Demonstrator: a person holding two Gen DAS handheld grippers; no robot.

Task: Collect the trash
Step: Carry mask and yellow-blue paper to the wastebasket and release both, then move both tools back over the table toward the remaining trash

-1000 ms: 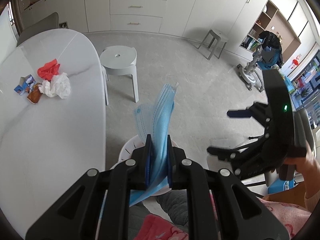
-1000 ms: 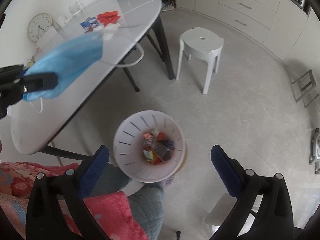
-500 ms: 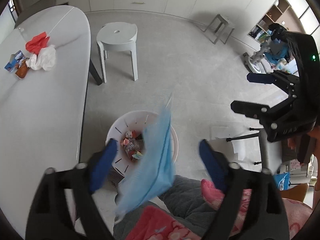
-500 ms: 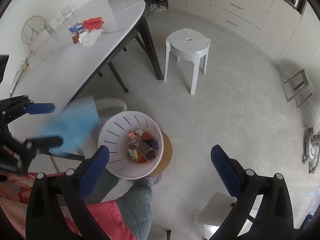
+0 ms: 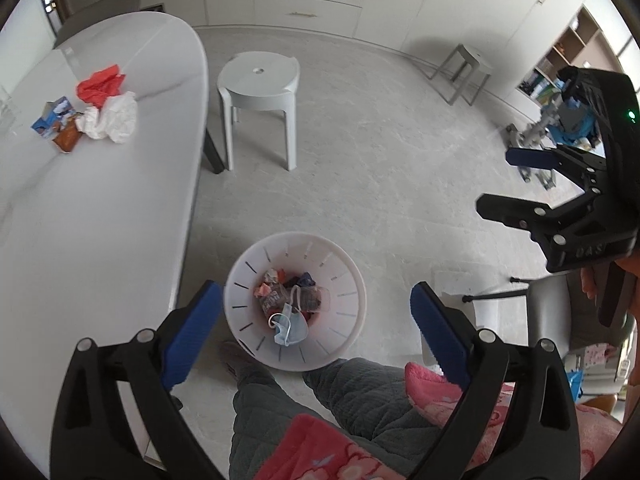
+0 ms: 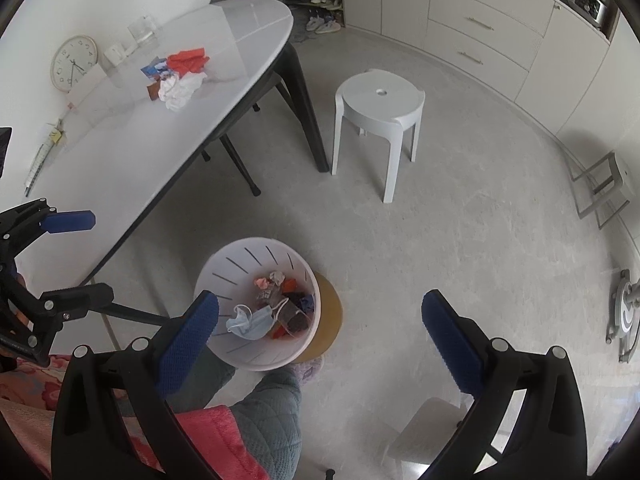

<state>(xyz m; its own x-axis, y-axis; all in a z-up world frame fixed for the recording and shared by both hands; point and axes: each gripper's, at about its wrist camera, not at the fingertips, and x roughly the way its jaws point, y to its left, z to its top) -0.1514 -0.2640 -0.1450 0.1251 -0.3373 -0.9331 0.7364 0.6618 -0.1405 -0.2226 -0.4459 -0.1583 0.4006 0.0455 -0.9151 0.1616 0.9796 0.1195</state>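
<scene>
The blue mask (image 5: 291, 326) lay in the white bin (image 5: 352, 280), below the left gripper (image 5: 316, 320), whose jaws were spread wide and empty. The right gripper (image 6: 320, 320) also hung with jaws apart, holding nothing.

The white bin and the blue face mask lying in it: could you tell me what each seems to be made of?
The bin looks like moulded plastic: smooth matte white wall with regular slots. The face mask looks like soft nonwoven fabric, crumpled limply, with thin white ear loops.

black left claw (image 5: 314, 326) and right claw (image 6: 320, 320), blue ribbed pads, silver screws; grey quilted trousers.
</scene>
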